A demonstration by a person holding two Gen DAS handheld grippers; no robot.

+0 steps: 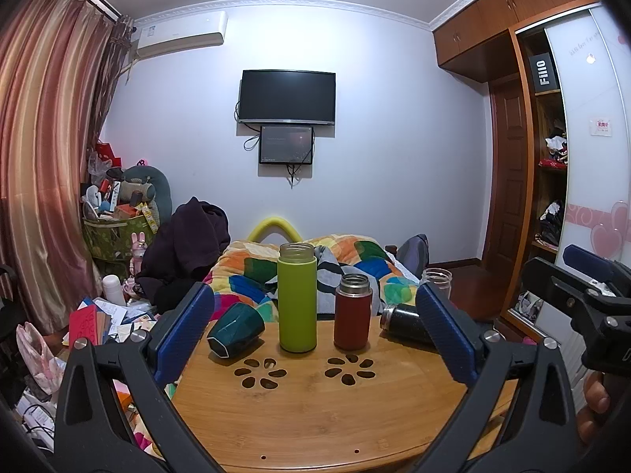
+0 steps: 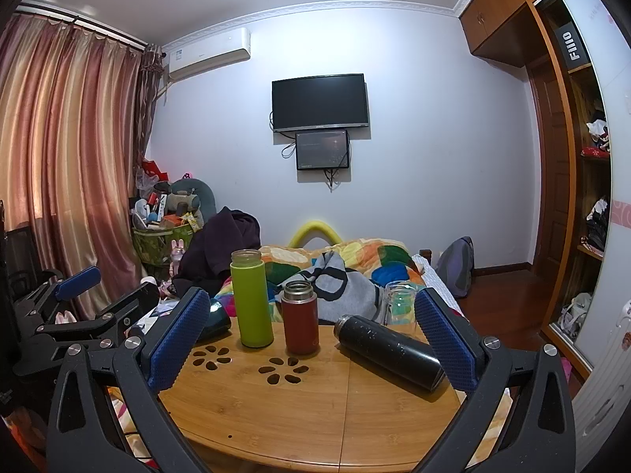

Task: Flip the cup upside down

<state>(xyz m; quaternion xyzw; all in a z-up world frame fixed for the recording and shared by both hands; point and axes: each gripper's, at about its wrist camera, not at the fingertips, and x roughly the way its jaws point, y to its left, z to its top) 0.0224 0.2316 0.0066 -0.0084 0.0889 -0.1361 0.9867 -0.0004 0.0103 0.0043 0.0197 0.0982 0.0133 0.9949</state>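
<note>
While cup (image 1: 235, 328) lies sideways, "FiiO" box (image 1: 544, 72) readable.

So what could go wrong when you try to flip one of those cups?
The tall green bottle and red flask stand open and close together, so reaching between them may knock one over. The black bottle lies on its side on the round bamboo table and might roll off. The dark green cup lies tipped near the table's edge, so a nudge from the left hand-held gripper could push it off.
</note>
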